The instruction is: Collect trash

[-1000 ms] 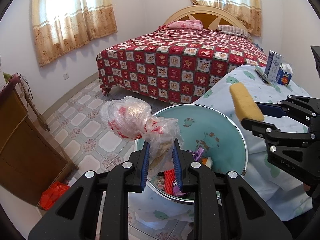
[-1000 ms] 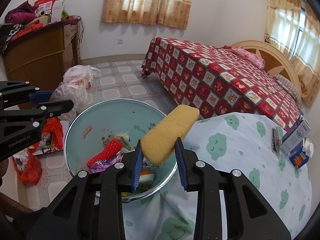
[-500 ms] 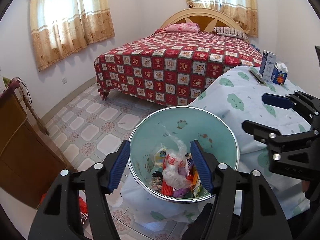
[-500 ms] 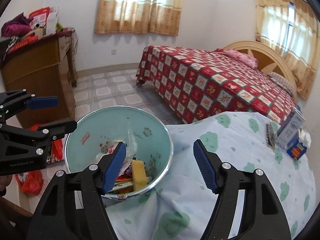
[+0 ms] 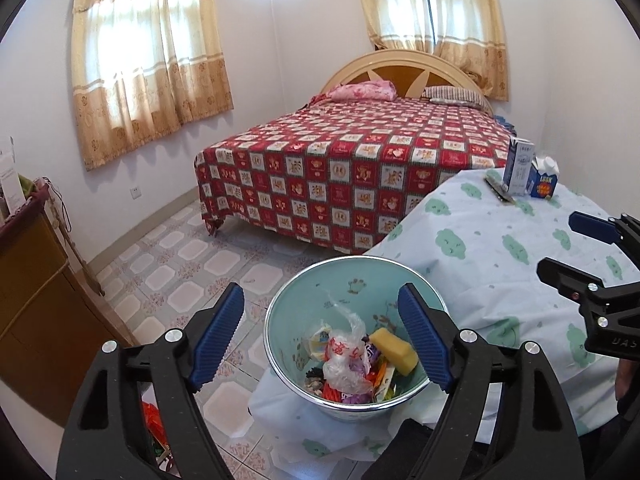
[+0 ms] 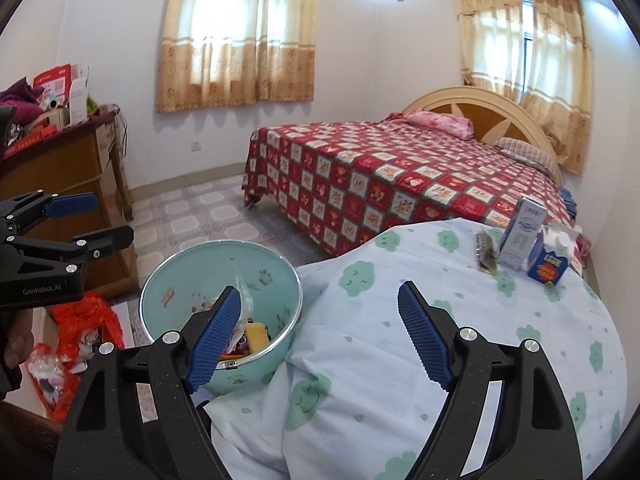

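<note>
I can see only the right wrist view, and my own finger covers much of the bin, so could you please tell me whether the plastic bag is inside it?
Observer: Yes, the left wrist view shows the clear plastic bag lying on top of the trash inside the bin.
Operator: Thank you. Is the sponge fully in as well?
Observer: Yes, the yellow sponge lies wholly below the rim, just right of the bag.

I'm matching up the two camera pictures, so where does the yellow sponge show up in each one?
Left wrist: the sponge lies in the bin, lower centre, right of the plastic bag.
Right wrist: the sponge peeks out lower left, partly hidden behind a finger.
Shared landmark: the blue carton.
</note>
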Action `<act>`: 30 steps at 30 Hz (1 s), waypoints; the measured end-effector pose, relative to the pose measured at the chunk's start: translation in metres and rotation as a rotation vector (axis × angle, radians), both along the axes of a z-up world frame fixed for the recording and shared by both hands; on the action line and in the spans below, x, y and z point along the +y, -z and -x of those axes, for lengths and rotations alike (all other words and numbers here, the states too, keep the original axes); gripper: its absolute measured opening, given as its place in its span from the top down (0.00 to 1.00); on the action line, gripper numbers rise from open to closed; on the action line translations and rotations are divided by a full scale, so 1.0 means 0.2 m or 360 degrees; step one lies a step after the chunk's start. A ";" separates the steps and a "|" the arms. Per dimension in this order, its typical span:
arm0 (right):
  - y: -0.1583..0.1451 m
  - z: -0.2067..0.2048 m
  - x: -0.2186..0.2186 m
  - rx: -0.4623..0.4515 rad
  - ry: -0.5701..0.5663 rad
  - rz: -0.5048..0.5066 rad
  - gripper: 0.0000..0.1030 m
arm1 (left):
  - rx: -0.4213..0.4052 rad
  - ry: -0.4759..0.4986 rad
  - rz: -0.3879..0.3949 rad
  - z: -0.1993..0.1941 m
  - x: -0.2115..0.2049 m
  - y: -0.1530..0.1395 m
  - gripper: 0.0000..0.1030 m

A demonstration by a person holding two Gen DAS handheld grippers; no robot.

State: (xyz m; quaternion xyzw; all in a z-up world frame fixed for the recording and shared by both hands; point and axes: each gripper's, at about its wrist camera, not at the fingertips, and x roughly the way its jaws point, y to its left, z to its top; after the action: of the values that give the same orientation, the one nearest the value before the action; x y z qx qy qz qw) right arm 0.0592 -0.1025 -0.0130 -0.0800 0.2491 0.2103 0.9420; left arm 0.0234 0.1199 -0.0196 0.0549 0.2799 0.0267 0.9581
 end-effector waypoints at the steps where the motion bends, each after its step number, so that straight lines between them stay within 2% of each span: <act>1: 0.00 0.00 -0.01 -0.0005 0.0004 -0.0001 0.22 | -0.0004 0.0000 0.0002 0.00 0.00 -0.01 0.24; 15: -0.04 0.07 -0.03 -0.0040 0.0036 0.0012 0.21 | -0.0044 -0.0004 0.0017 0.04 0.02 -0.04 0.14; 30: -0.05 0.09 -0.05 -0.0060 0.0039 0.0013 0.21 | -0.0066 -0.0009 0.0015 0.05 0.02 -0.07 0.14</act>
State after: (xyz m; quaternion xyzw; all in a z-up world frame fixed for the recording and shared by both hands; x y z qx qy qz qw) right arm 0.0413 -0.1124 -0.0023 -0.0848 0.2331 0.1960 0.9487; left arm 0.0126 0.1236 -0.0048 0.0491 0.2604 0.0291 0.9638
